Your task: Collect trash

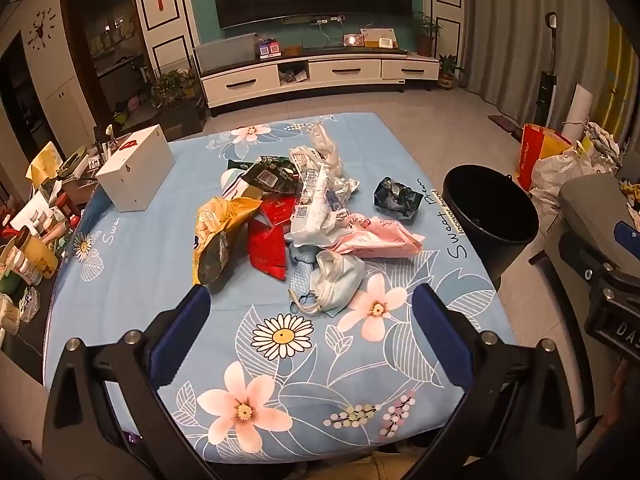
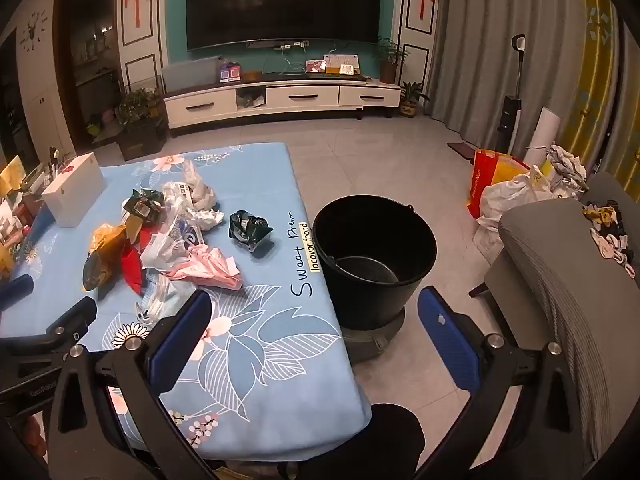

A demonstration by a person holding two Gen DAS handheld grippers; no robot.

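A heap of trash lies mid-table on the blue floral cloth (image 1: pixel 160 264): a yellow bag (image 1: pixel 216 236), a red wrapper (image 1: pixel 269 240), white plastic packaging (image 1: pixel 316 204), a pink wrapper (image 1: pixel 376 236), a dark green bag (image 1: pixel 276 174), face masks (image 1: pixel 332 280) and a dark crumpled wrapper (image 1: pixel 396 196) lying apart to the right. A black bucket (image 2: pixel 372 256) stands on the floor by the table's right edge; it also shows in the left wrist view (image 1: pixel 492 216). My left gripper (image 1: pixel 310 316) is open and empty, just short of the masks. My right gripper (image 2: pixel 314 320) is open and empty, above the table's edge near the bucket.
A white box (image 1: pixel 136 172) stands at the table's back left. Bottles and jars (image 1: pixel 28 256) crowd a side surface on the left. A grey armchair (image 2: pixel 568 280) and bags (image 2: pixel 504 192) sit right of the bucket. A TV cabinet (image 1: pixel 316 72) lines the far wall.
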